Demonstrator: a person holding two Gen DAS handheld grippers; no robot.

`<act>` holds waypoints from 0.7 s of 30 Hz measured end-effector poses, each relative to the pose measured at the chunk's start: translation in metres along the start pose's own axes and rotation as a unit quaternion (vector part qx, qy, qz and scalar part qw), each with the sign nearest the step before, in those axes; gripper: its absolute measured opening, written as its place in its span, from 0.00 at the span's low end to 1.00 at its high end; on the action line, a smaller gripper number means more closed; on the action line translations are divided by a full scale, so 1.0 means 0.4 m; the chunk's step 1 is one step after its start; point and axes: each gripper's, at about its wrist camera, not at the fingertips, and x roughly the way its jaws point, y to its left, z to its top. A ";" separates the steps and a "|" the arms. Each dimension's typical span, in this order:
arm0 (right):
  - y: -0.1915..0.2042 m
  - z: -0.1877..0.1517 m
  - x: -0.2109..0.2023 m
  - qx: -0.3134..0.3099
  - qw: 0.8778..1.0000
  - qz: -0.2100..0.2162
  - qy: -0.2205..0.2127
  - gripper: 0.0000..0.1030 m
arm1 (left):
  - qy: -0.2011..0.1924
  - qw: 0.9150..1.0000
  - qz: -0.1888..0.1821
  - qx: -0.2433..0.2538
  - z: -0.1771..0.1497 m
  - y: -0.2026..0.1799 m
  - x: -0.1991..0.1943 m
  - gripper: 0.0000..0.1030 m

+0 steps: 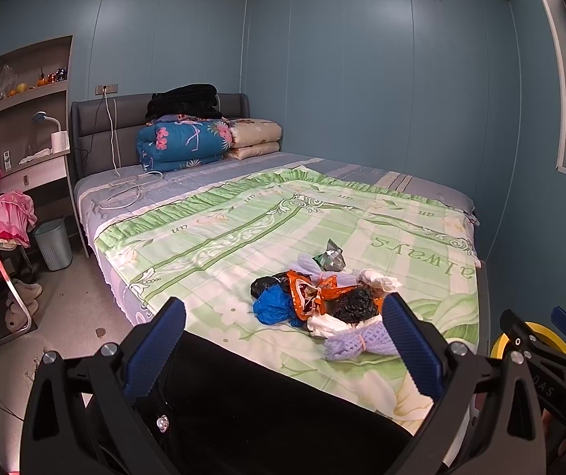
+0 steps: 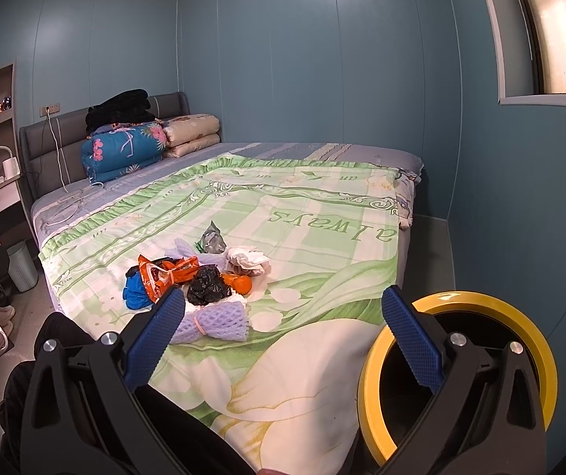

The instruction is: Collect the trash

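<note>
Both grippers — left gripper (image 1: 283, 340) and right gripper (image 2: 283, 330) — hang with fingers apart and empty short of the trash pile (image 2: 195, 281), so collecting seems unstarted — next, reach for one piece.

A home bedroom: bed (image 1: 243, 213), folded quilts (image 1: 181, 144).

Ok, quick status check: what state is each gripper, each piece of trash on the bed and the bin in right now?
Left gripper: open, empty.
Right gripper: open, empty.
Yellow-rimmed round bin: open, contents not visible.
Orange snack wrapper: torn open, on bed.
Black plastic bag: crumpled.
Blue plastic bag: crumpled.
Lilac foam fruit net: cinched with a rubber band.
White tissue wad: crumpled.
Silver-green foil wrapper: crumpled, apart from pile.
Orange mandarin: whole.
</note>
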 end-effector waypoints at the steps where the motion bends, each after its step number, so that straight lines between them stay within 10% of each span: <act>1: 0.000 -0.007 0.000 0.001 1.000 0.000 0.001 0.93 | 0.000 1.000 0.000 0.000 -0.001 0.001 0.001 0.93; 21: 0.005 -0.007 0.036 -0.002 1.000 0.005 0.014 0.93 | 0.018 1.000 0.008 -0.006 -0.009 0.021 0.047 0.93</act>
